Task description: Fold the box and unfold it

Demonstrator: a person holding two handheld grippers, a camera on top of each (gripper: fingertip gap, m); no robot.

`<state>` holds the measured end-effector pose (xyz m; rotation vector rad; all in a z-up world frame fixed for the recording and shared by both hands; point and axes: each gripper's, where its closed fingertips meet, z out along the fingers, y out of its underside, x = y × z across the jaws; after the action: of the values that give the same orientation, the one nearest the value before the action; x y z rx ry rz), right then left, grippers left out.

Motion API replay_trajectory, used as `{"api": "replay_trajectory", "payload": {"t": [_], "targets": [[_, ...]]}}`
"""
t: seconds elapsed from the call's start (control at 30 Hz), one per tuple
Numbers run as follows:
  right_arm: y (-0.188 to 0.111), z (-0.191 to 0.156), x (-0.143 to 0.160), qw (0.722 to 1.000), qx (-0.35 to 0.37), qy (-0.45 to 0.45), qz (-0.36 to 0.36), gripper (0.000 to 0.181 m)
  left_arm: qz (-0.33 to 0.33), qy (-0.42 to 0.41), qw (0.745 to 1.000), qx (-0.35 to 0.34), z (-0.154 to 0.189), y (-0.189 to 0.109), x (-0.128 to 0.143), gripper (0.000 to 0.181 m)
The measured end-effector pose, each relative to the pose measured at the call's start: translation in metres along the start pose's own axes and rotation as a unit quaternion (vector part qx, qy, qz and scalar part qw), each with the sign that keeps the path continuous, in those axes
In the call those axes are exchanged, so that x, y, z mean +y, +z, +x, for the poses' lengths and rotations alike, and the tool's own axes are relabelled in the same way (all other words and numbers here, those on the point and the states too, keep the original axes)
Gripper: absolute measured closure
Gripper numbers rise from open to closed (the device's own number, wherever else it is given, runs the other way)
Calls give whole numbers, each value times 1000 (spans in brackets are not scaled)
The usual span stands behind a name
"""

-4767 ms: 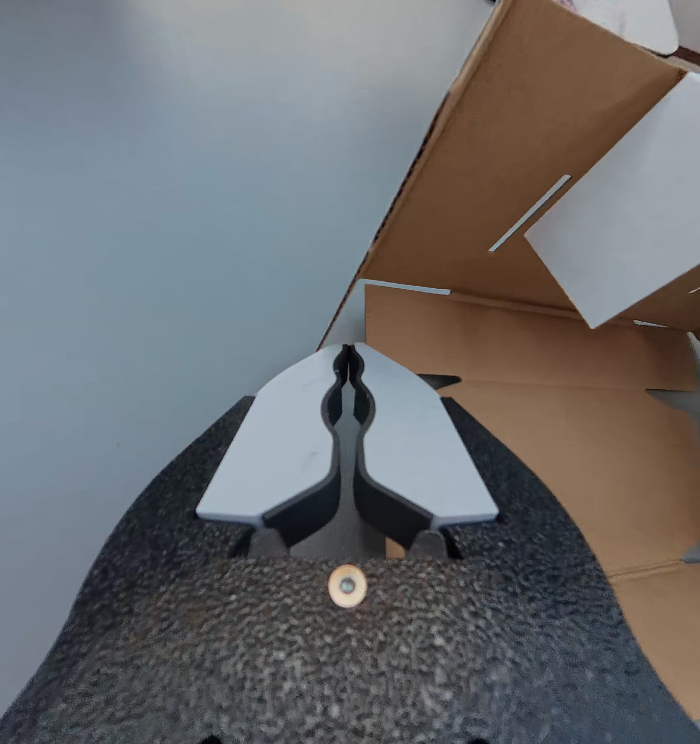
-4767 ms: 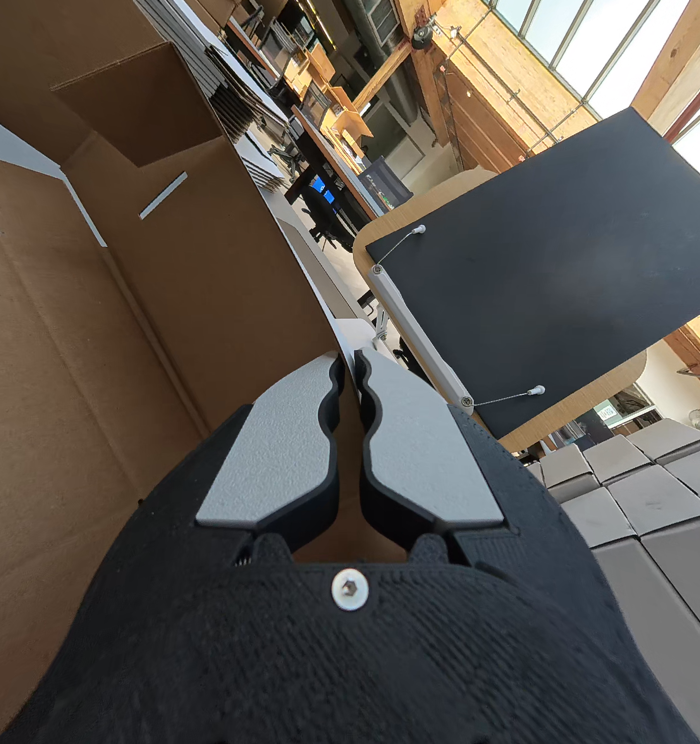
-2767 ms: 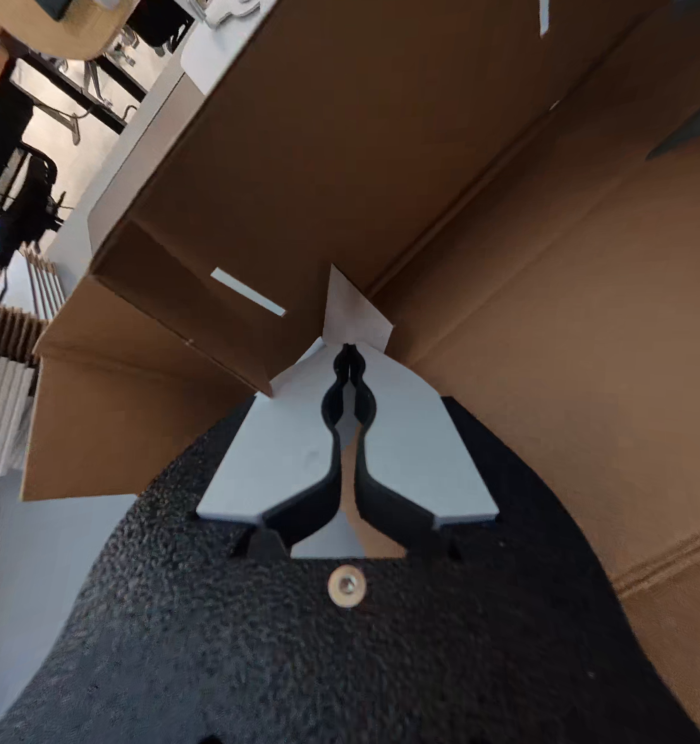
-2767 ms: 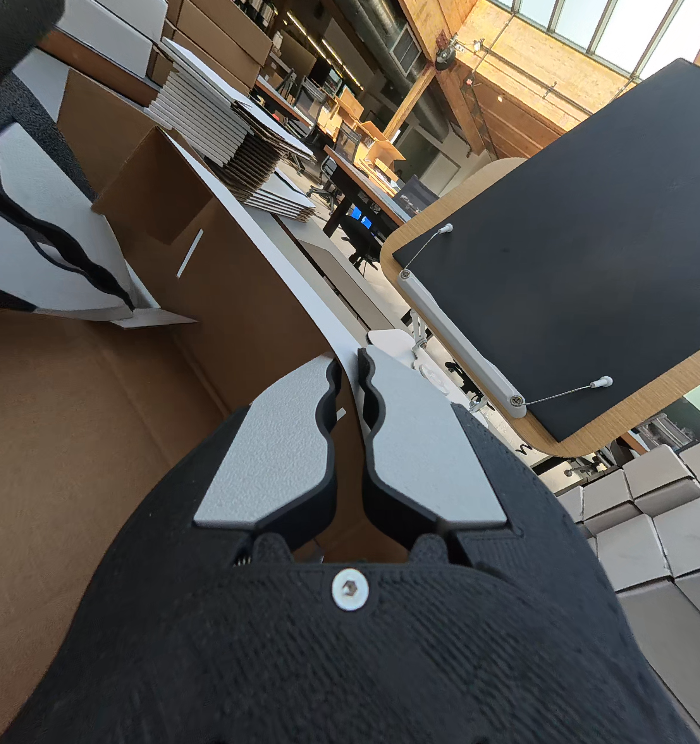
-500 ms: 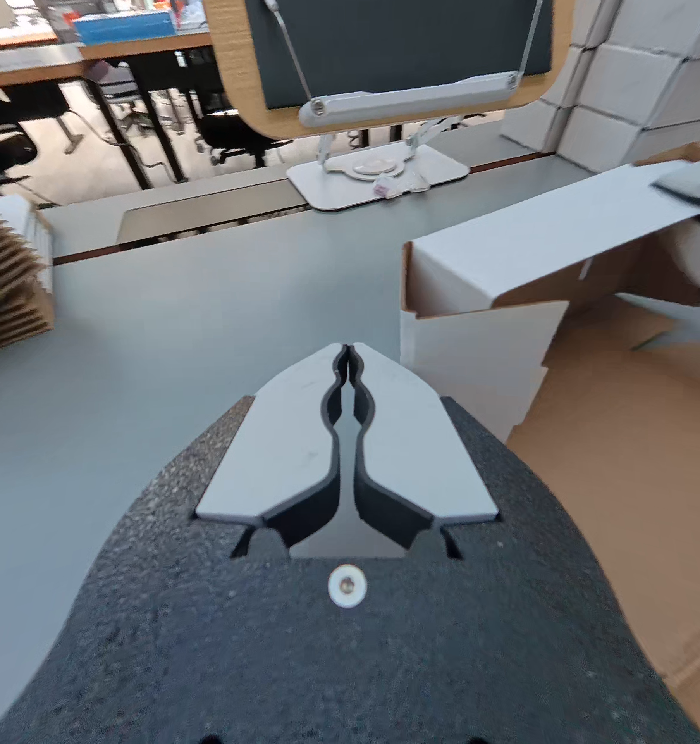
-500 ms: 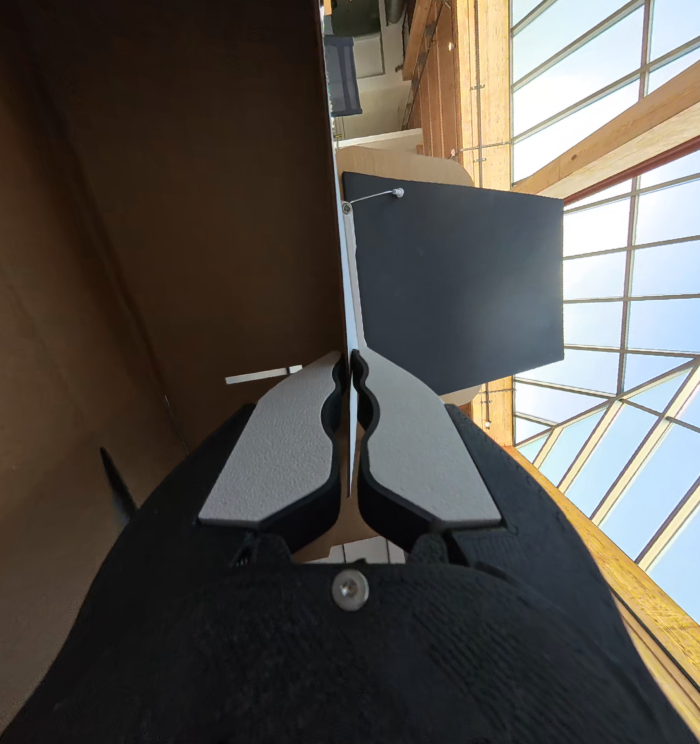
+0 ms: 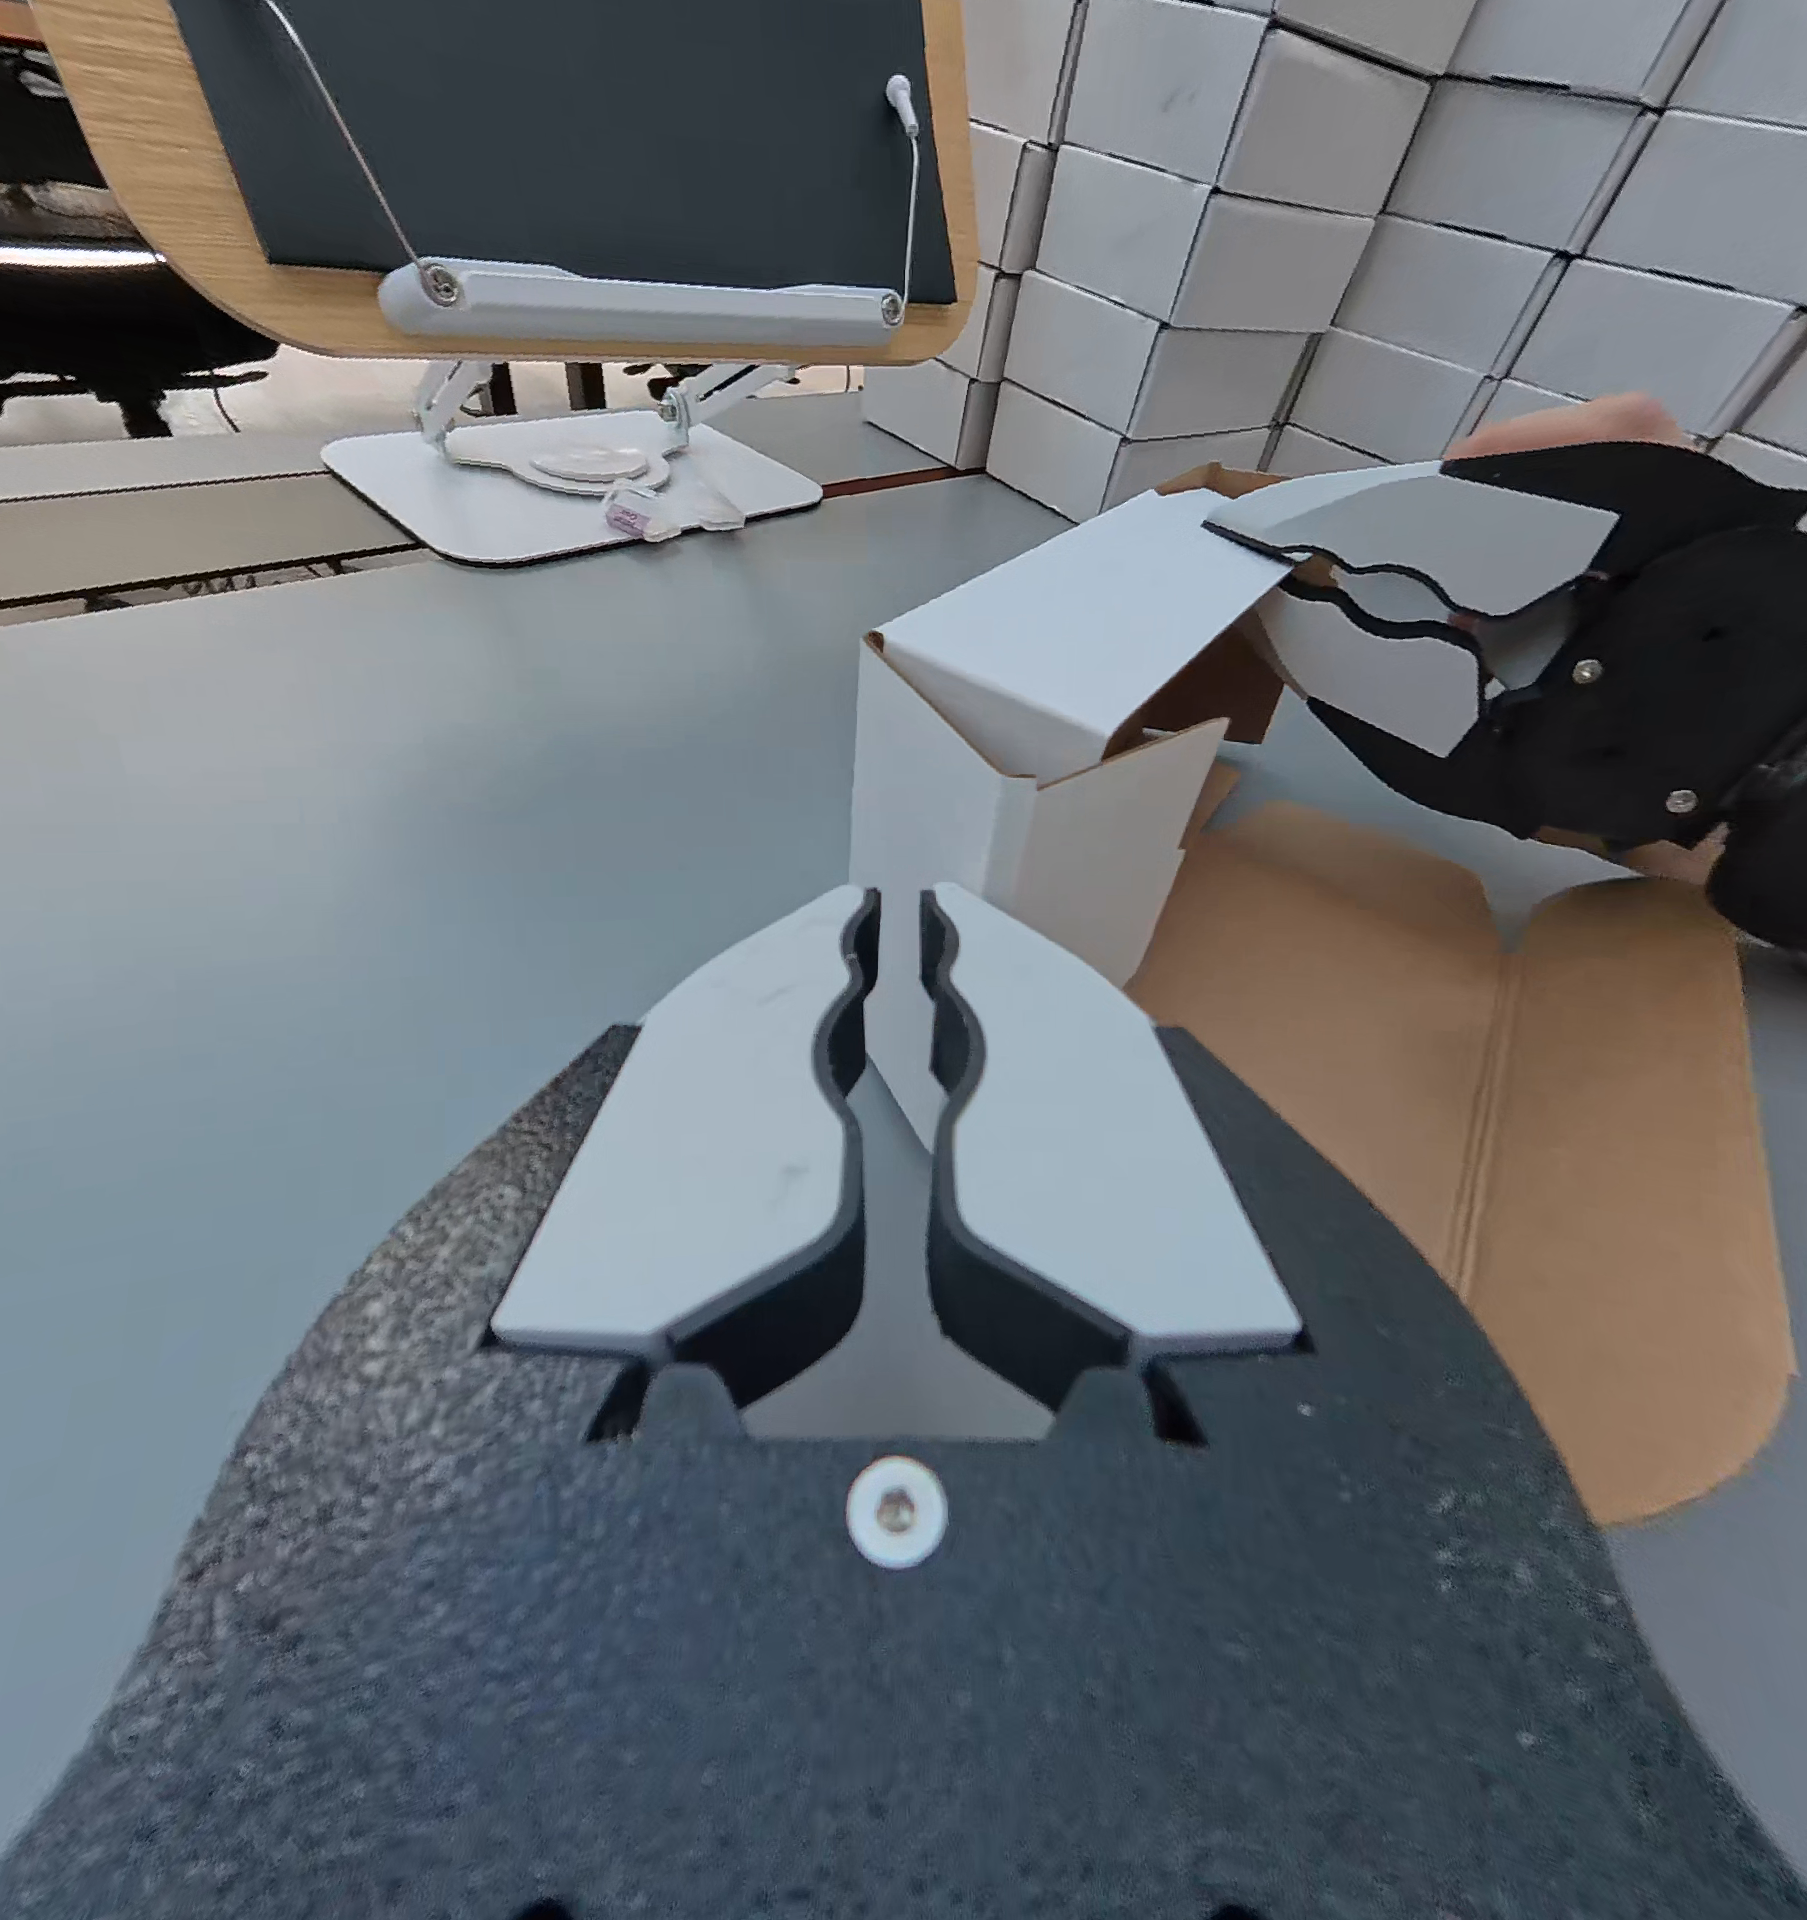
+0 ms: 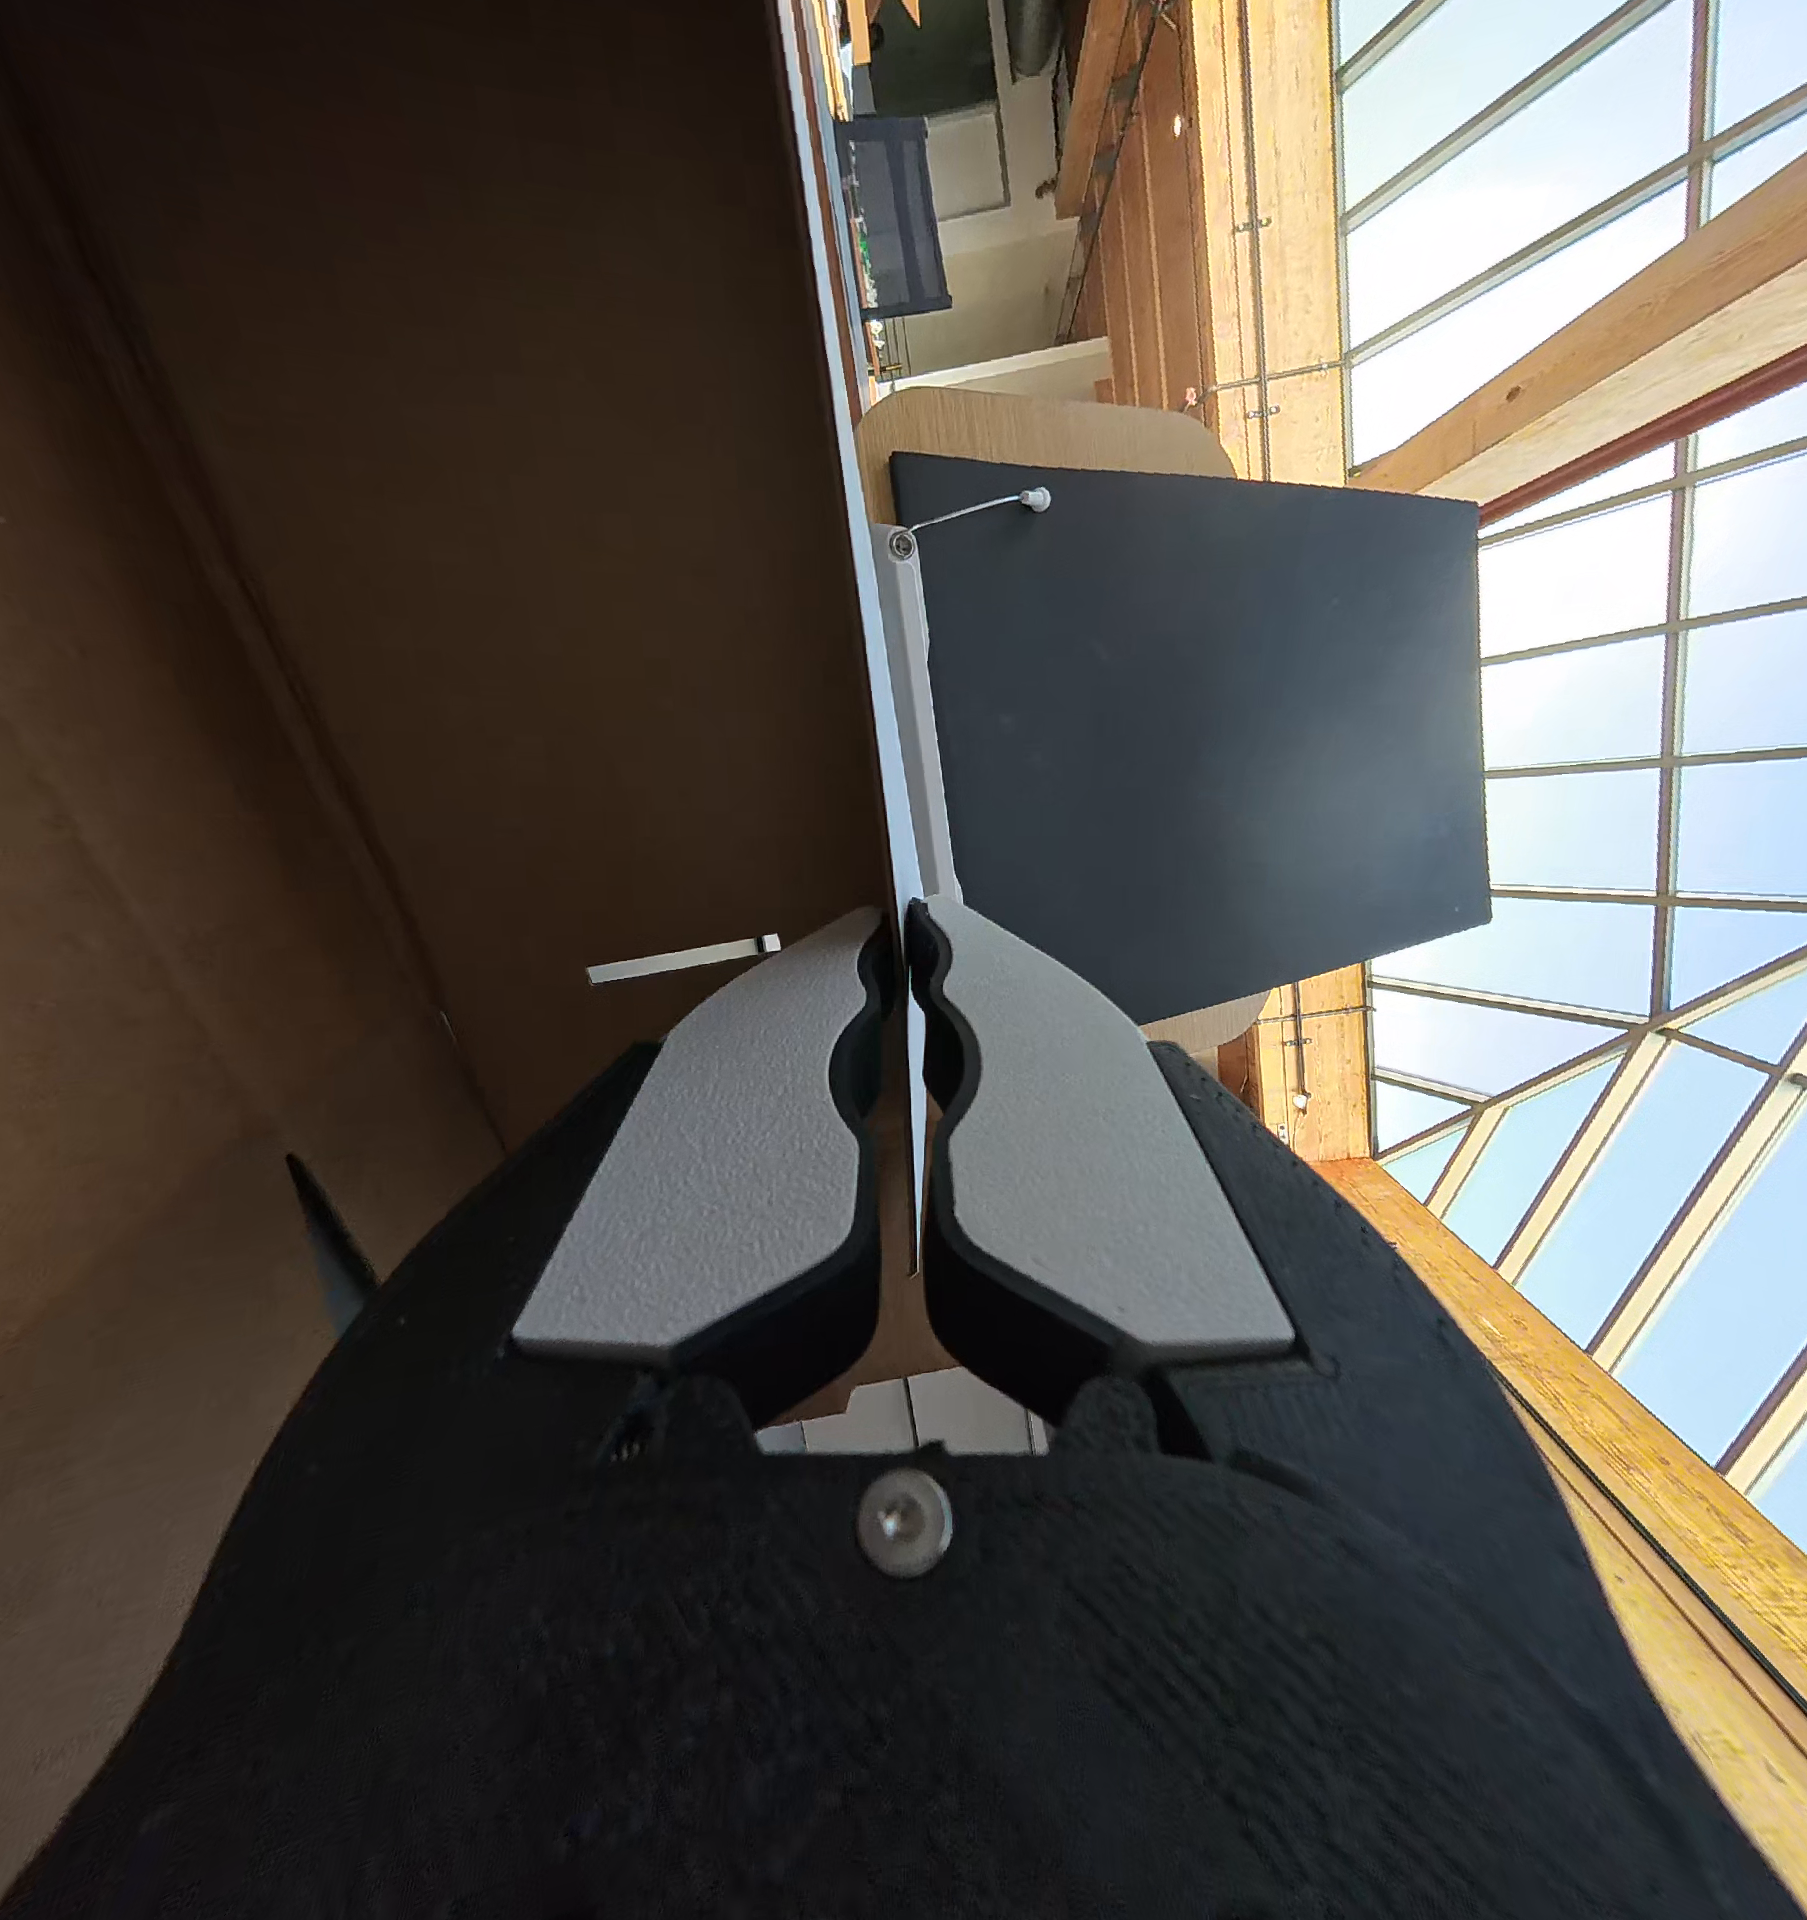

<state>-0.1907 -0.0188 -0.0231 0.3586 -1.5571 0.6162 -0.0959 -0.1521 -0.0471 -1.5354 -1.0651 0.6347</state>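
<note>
Left hand-held gripper [image 7: 891, 914] has let go of the box [image 7: 992, 727] and backed off over the table [image 7: 307, 831], jaws slightly apart, empty. Right hand-held gripper [image 8: 899, 925] stays pinched on a raised box panel. Box half-erected; folding continues.

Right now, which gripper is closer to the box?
Right. The right gripper is shut on the top edge of the box. The left gripper hangs in front of the box's white corner, slightly open, holding nothing.
</note>
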Motion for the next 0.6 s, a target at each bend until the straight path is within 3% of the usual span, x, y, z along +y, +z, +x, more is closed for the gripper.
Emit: {"api": "replay_trajectory", "payload": {"t": [0.03, 0.6], "targets": [[0, 0, 0, 1000, -1, 2, 1, 179, -4, 3, 1000, 17, 3, -1, 1, 174], [0, 0, 2, 1000, -1, 10, 10, 179, -10, 17, 994, 108, 23, -7, 3, 181]]}}
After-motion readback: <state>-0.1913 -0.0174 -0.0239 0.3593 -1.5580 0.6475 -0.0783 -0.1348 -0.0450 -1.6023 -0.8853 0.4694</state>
